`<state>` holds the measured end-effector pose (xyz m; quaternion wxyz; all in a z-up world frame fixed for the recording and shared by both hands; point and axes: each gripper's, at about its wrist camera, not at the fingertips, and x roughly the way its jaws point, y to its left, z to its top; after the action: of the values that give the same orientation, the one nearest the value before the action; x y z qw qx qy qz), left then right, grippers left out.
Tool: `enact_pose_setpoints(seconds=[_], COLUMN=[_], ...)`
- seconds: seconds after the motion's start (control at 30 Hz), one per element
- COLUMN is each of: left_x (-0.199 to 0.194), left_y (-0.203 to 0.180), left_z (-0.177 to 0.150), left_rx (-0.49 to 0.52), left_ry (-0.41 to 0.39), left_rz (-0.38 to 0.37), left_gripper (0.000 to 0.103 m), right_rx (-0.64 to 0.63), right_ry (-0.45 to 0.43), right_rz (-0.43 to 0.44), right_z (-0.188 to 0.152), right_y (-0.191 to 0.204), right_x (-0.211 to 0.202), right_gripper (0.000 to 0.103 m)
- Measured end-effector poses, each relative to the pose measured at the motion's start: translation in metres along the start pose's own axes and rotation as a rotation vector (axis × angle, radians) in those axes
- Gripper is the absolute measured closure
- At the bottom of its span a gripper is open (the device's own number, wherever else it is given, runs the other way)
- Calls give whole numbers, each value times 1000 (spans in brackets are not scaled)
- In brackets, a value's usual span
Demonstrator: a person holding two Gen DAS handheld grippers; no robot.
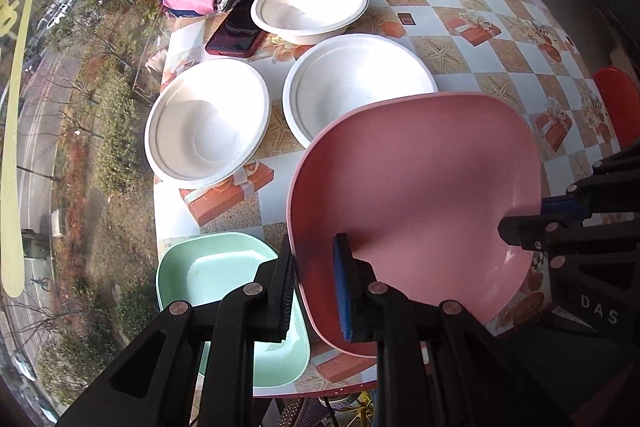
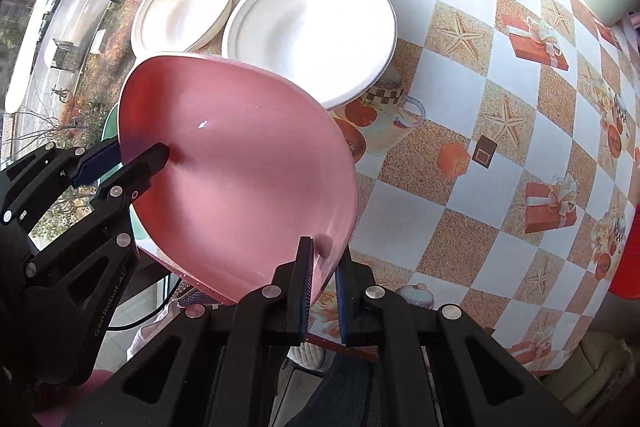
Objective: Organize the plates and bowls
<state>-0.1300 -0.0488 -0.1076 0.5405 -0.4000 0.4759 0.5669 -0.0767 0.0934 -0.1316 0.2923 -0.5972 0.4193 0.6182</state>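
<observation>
While both tools pinch its rim, the pink plate hangs tilted above the near edge of the desk: the left tool grips its near-left edge, the right tool clamps the opposite edge. A green plate sits just beside it on the left, and three white bowls rest beyond

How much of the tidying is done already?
Not much looks done: three white bowls sit apart, unstacked. In hand: both the left gripper and right gripper grip the pink plate. Left: the bowls, green plate.
</observation>
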Motion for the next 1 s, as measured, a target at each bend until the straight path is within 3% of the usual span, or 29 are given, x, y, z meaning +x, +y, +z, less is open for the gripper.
enact_pose_setpoints(seconds=[0.4, 1.0], left_x=[-11, -9], left_y=[42, 85], left_z=[-16, -41], left_rx=[-132, -256], left_ry=[-26, -12], left_rz=[32, 72], left_gripper=[83, 83], right_rx=[-154, -304], right_ry=[-10, 14], right_rz=[-42, -47], right_z=[1, -1], right_y=[59, 115], right_x=[-15, 10], right_gripper=[90, 90])
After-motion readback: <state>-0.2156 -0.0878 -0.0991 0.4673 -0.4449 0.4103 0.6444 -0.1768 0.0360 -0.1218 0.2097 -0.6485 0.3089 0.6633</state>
